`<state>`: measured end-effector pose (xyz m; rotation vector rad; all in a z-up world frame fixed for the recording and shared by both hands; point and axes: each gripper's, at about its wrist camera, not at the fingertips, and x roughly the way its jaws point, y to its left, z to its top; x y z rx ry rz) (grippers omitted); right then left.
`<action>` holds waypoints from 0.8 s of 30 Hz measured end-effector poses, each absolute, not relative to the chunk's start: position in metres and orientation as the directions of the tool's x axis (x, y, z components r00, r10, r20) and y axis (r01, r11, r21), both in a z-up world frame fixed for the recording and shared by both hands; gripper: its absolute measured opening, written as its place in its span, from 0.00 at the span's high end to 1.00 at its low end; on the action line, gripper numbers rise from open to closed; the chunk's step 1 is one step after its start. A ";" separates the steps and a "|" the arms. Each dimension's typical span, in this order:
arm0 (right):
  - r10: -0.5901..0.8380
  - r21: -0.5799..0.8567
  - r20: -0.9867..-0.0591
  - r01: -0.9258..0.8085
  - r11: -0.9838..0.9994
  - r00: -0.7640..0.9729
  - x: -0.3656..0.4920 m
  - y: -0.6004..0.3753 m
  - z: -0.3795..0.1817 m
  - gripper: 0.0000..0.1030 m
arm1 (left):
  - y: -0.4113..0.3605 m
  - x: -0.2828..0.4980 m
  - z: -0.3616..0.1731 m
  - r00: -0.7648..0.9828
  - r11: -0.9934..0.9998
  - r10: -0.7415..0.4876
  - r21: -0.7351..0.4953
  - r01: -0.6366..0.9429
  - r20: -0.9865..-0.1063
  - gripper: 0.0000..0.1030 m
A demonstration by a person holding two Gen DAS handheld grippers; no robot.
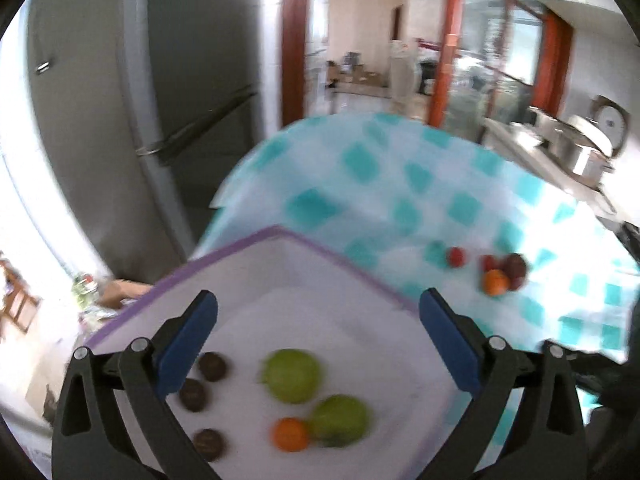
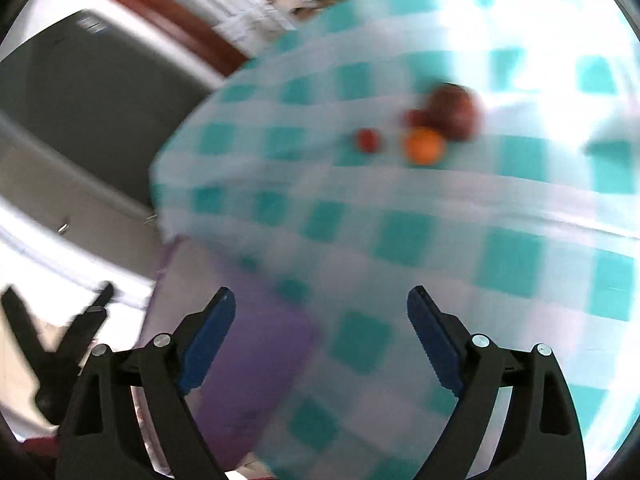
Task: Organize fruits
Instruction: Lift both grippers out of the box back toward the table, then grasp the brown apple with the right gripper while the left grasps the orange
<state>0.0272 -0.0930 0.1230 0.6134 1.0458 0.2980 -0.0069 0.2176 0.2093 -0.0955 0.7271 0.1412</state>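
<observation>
My left gripper [image 1: 318, 308] hangs open over a white tray with a purple rim [image 1: 280, 232]. In the tray lie two green fruits [image 1: 292, 376], a small orange [image 1: 290, 434] and three dark round fruits [image 1: 212, 366]. On the teal-checked tablecloth [image 1: 400, 184] beyond the tray sit an orange [image 1: 495, 282], a dark red fruit [image 1: 515, 267] and small red fruits [image 1: 456, 257]. My right gripper [image 2: 320, 304] is open above the cloth, with nothing between its fingers. In the right wrist view the same cluster lies ahead: orange [image 2: 424, 146], dark red fruit [image 2: 452, 112], small red fruit [image 2: 368, 141].
A grey refrigerator [image 1: 160, 100] stands left of the table. Metal pots [image 1: 584, 148] sit on a counter at the far right. A doorway with red-brown frames [image 1: 444, 40] opens behind. The purple tray edge [image 2: 248, 340] and the other gripper's black arm [image 2: 60, 344] show at the lower left.
</observation>
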 end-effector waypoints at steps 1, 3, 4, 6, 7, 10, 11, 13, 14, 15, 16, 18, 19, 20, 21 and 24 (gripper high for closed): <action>0.496 0.598 -0.724 0.080 0.797 0.479 0.029 -0.103 0.114 0.16 | 0.206 -0.004 0.211 0.745 0.990 0.075 -0.037 -0.133 -0.663 0.02; 0.463 0.579 -0.752 0.134 0.804 0.470 0.033 -0.121 0.096 0.16 | 0.175 -0.001 0.213 0.761 0.998 0.031 -0.024 -0.062 -0.649 0.02; 0.448 0.570 -0.762 0.157 0.807 0.467 0.034 -0.131 0.089 0.16 | 0.152 0.002 0.211 0.763 1.000 -0.011 -0.020 -0.003 -0.647 0.02; 0.417 0.547 -0.782 0.189 0.816 0.463 0.037 -0.147 0.079 0.16 | 0.118 0.007 0.201 0.740 0.995 -0.078 -0.009 0.098 -0.668 0.02; 0.408 0.539 -0.788 0.196 0.819 0.461 0.040 -0.152 0.074 0.16 | 0.096 0.009 0.192 0.711 0.987 -0.111 0.005 0.158 -0.695 0.02; 0.372 0.512 -0.804 0.223 0.829 0.463 0.054 -0.172 0.066 0.16 | 0.053 0.013 0.160 0.619 0.957 -0.190 -0.002 0.291 -0.762 0.02; 0.365 0.508 -0.806 0.228 0.831 0.465 0.060 -0.177 0.065 0.16 | 0.041 0.015 0.145 0.573 0.948 -0.192 0.001 0.319 -0.797 0.02; 0.354 0.502 -0.806 0.231 0.833 0.474 0.077 -0.184 0.065 0.15 | 0.022 0.016 0.114 0.490 0.934 -0.187 0.001 0.358 -0.851 0.02; 0.349 0.498 -0.807 0.234 0.835 0.476 0.088 -0.185 0.064 0.15 | 0.017 0.014 0.104 0.468 0.930 -0.174 0.012 0.368 -0.866 0.02; 0.347 0.498 -0.808 0.236 0.835 0.477 0.098 -0.185 0.064 0.15 | 0.014 0.013 0.097 0.456 0.927 -0.163 0.022 0.373 -0.875 0.02; 0.349 0.501 -0.804 0.235 0.833 0.481 0.113 -0.184 0.064 0.15 | 0.011 0.010 0.089 0.436 0.923 -0.148 0.035 0.384 -0.887 0.02; 0.360 0.514 -0.796 0.229 0.827 0.486 0.134 -0.179 0.062 0.15 | 0.010 0.003 0.081 0.419 0.916 -0.133 0.050 0.399 -0.898 0.02; 0.367 0.518 -0.792 0.220 0.827 0.488 0.148 -0.174 0.061 0.15 | 0.010 0.000 0.077 0.419 0.914 -0.117 0.067 0.400 -0.901 0.02; 0.373 0.522 -0.789 0.212 0.826 0.488 0.160 -0.169 0.060 0.15 | 0.012 -0.002 0.075 0.416 0.914 -0.103 0.079 0.398 -0.903 0.02; 0.377 0.523 -0.789 0.207 0.827 0.486 0.168 -0.164 0.059 0.15 | 0.017 -0.004 0.074 0.412 0.915 -0.093 0.085 0.394 -0.906 0.02; 0.366 0.496 -0.803 0.187 0.848 0.470 0.195 -0.148 0.052 0.15 | 0.031 -0.006 0.071 0.403 0.932 -0.058 0.096 0.350 -0.913 0.02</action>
